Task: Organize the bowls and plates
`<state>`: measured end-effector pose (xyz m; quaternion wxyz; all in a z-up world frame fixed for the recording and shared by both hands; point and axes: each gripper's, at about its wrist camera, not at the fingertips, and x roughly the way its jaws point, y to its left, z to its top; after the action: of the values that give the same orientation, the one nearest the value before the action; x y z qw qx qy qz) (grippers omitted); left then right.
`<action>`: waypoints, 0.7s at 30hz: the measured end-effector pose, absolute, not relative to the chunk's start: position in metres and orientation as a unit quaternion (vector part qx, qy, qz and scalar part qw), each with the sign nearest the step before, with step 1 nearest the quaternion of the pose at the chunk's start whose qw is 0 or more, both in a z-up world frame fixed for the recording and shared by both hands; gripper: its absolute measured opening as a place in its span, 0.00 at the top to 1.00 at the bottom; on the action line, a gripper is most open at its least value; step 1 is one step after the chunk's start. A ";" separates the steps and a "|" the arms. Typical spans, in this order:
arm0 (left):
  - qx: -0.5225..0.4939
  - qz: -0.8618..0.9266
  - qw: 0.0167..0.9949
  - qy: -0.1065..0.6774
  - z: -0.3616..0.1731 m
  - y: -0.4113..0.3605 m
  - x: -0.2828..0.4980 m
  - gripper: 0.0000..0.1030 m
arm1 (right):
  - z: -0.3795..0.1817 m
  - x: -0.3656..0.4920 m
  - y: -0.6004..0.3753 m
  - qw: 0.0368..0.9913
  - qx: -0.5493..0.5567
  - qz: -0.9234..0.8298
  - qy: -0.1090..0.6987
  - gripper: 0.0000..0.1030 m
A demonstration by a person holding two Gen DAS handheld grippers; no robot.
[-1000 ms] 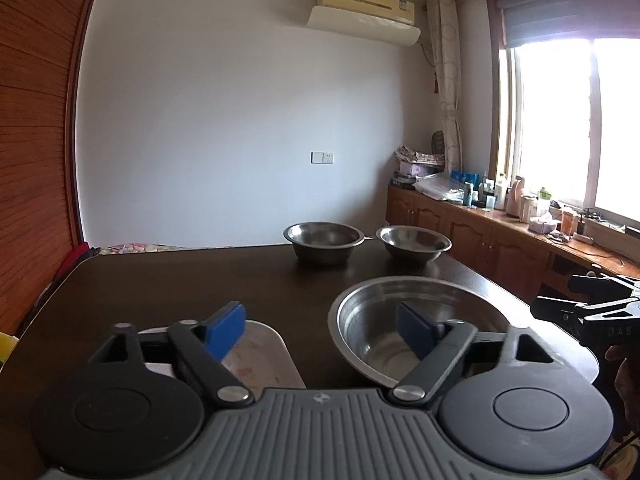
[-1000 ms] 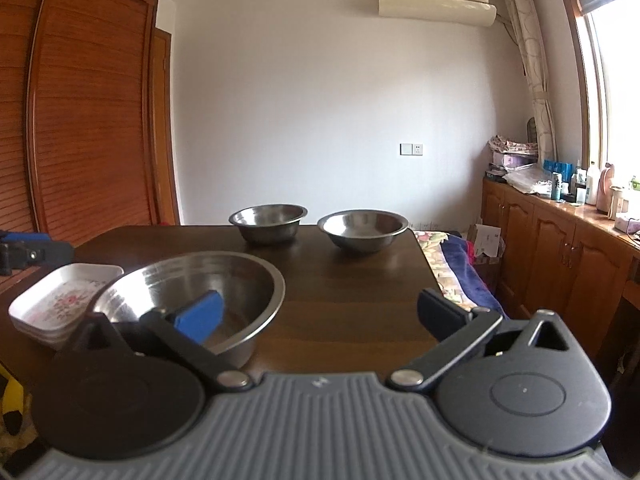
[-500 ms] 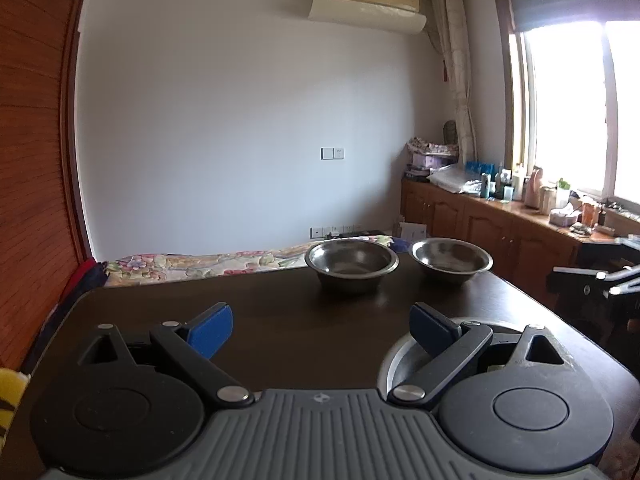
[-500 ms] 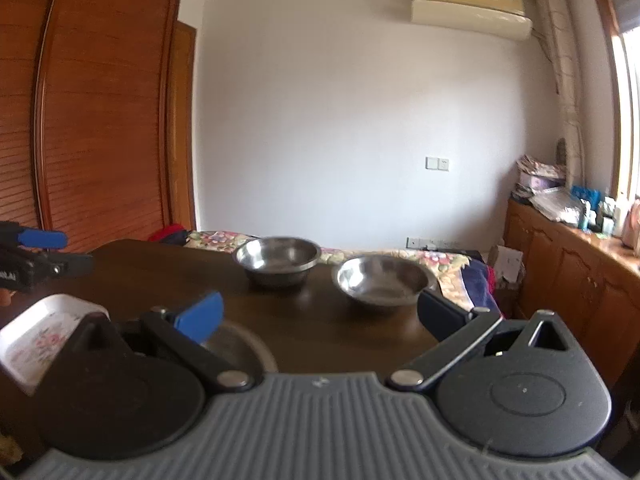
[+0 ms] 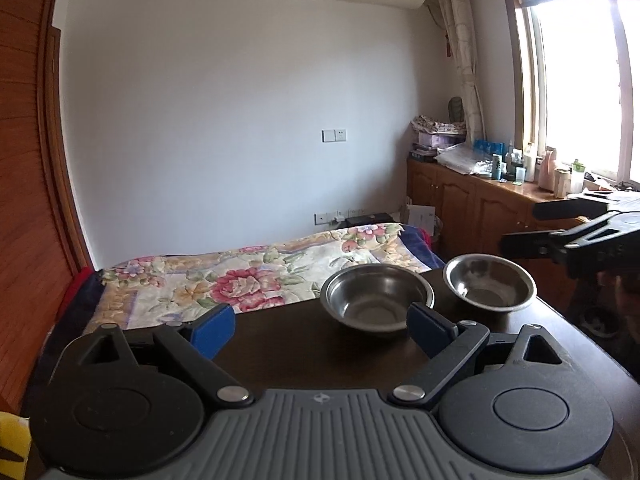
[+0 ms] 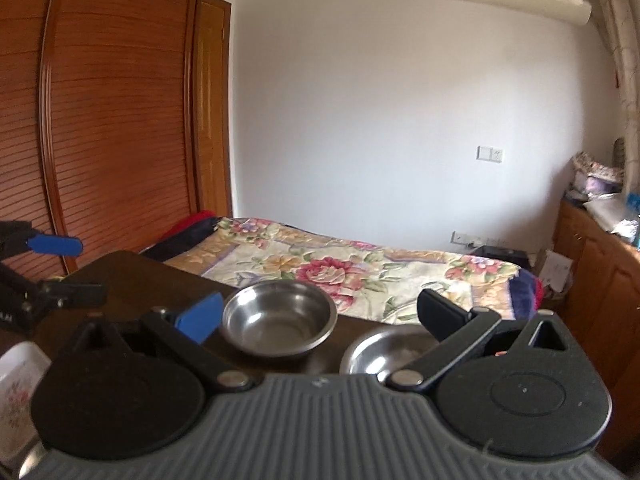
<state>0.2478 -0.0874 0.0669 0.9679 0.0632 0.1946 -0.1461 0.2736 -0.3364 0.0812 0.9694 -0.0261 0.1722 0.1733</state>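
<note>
Left wrist view: the left gripper (image 5: 322, 326) stands wide open over the dark table (image 5: 304, 356), holding nothing. Two steel bowls sit near the table's far edge, the left bowl (image 5: 377, 299) just beside the right bowl (image 5: 489, 282) but apart from it; bare tabletop lies between them and the fingers. Beyond that edge lies a floral bedspread (image 5: 256, 272). The right gripper (image 5: 532, 224) hangs above the right bowl near the table's right edge, also spread and empty.

Right wrist view: its fingers frame the left bowl (image 6: 279, 322) and the right bowl (image 6: 386, 354), the latter partly hidden under the tool. A floral plate (image 6: 16, 384) shows at the lower left edge.
</note>
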 end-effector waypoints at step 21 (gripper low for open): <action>0.036 -0.166 0.937 0.306 0.031 -0.102 0.369 0.20 | 0.032 0.395 -0.313 0.919 -0.001 0.198 0.340 0.50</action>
<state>0.3693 -0.1024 0.0311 0.9367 0.0359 0.3063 -0.1656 0.3946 -0.3127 0.0321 0.9193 -0.0012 0.3400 0.1982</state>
